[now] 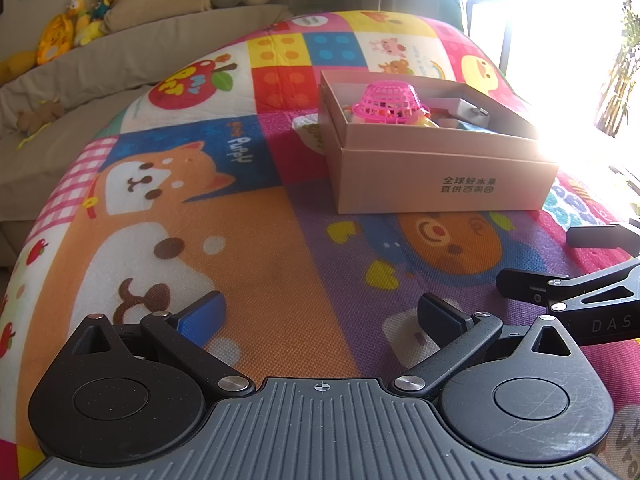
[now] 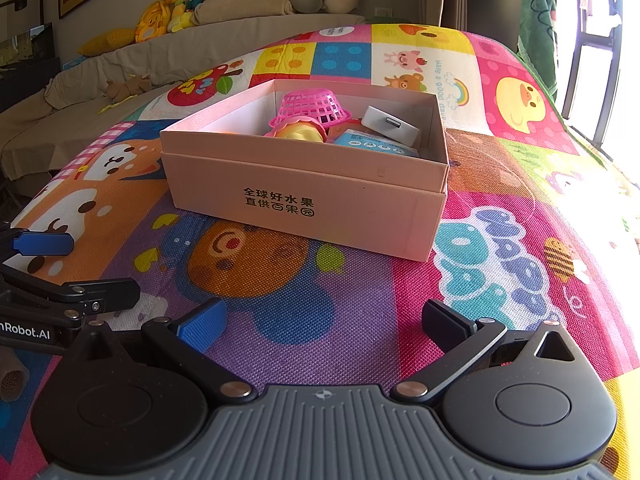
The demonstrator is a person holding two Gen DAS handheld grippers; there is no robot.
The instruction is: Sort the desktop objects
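Pink cardboard, printed with black characters on its near side, makes up the open box [image 2: 308, 184] standing on the colourful cartoon play mat [image 2: 304, 320], toward the mat's far half and well clear of its edges. Inside the box lies an upturned pink mesh basket [image 2: 310, 109] over a yellow toy [image 2: 302, 133], with a white adapter [image 2: 390, 125] and a light-blue packet [image 2: 370, 142] beside them toward the box's right wall.

The left gripper [image 1: 320, 316] hovers over the near part of the mat, jaws spread wide and holding nothing. The right gripper [image 2: 322, 322] sits just beside it, jaws likewise wide apart and empty, facing the box's printed side. Beyond the mat's far edge, plush toys [image 2: 176, 8] line a beige sofa [image 2: 168, 52].
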